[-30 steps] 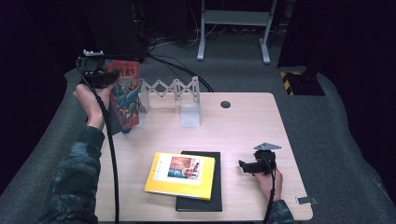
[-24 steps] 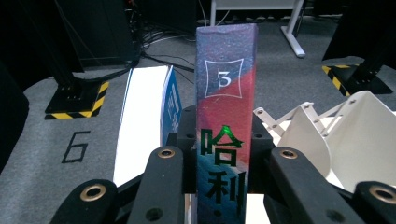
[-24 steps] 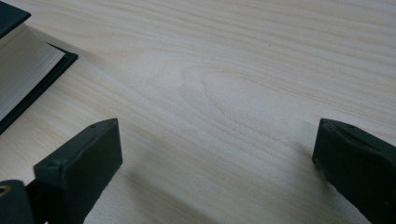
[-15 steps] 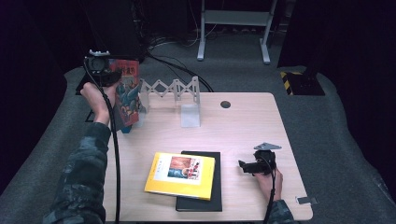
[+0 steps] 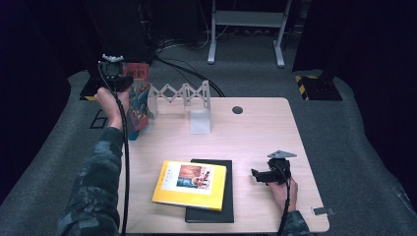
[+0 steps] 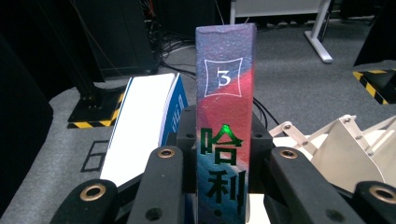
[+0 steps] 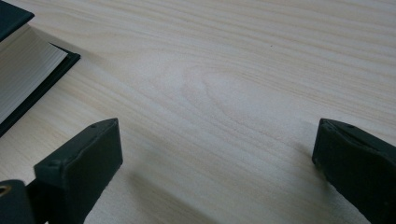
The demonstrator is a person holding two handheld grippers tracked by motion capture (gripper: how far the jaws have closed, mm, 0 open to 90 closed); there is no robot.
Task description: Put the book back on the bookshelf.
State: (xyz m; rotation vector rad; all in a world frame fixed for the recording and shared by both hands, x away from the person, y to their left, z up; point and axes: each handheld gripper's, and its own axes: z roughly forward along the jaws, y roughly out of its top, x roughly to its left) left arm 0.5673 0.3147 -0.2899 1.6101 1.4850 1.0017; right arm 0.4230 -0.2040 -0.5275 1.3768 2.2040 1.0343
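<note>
The left gripper [image 5: 114, 74] has its jaws clamped on the spine of the colourful book [image 6: 225, 140], upright just left of the folding rack [image 5: 182, 93]. It could tip or knock the blue-and-white book [image 6: 140, 126] beside it. Its foot is hidden, so contact with the counter [image 5: 255, 128] is probably unsettled. The right gripper [image 5: 269, 175] rests right of the rack, jaws apart.

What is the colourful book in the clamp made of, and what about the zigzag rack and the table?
The colourful book, clamped in the left hand-held gripper, looks like paper with a glossy printed cover: green foil letters glint on its spine. The zigzag rack seems to be pale metal or plastic, with riveted joints. The table looks like light wood or laminate, with grain lines and a matt surface.
</note>
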